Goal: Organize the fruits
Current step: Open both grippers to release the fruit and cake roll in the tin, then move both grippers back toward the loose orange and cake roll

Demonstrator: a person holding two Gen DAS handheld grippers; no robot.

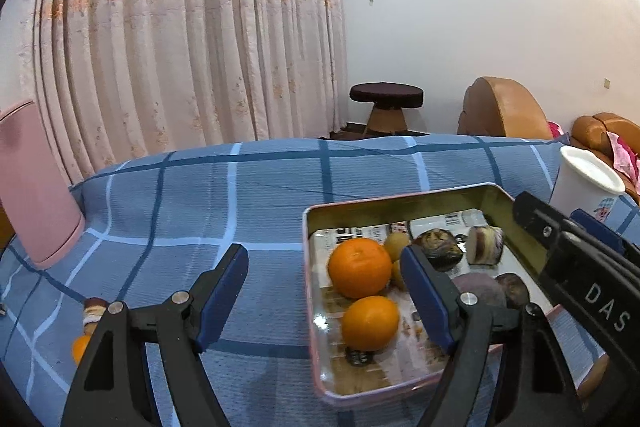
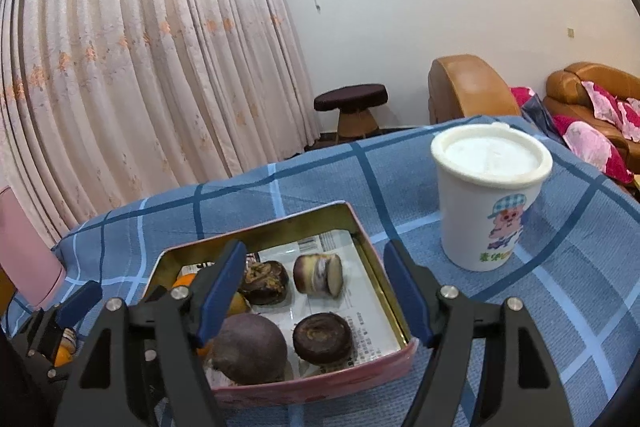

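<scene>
Both the left gripper (image 1: 324, 291) and right gripper (image 2: 314, 291) spread, empty; crowded tin (image 1: 400, 205) (oranges (image 1: 360, 267) touching) risks nudging neighbours.

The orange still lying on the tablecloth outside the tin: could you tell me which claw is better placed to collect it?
Probably left. The stray orange lies beside the left claw, which is open and empty. The right claw, also open, hovers over the tin, farther away.
</scene>
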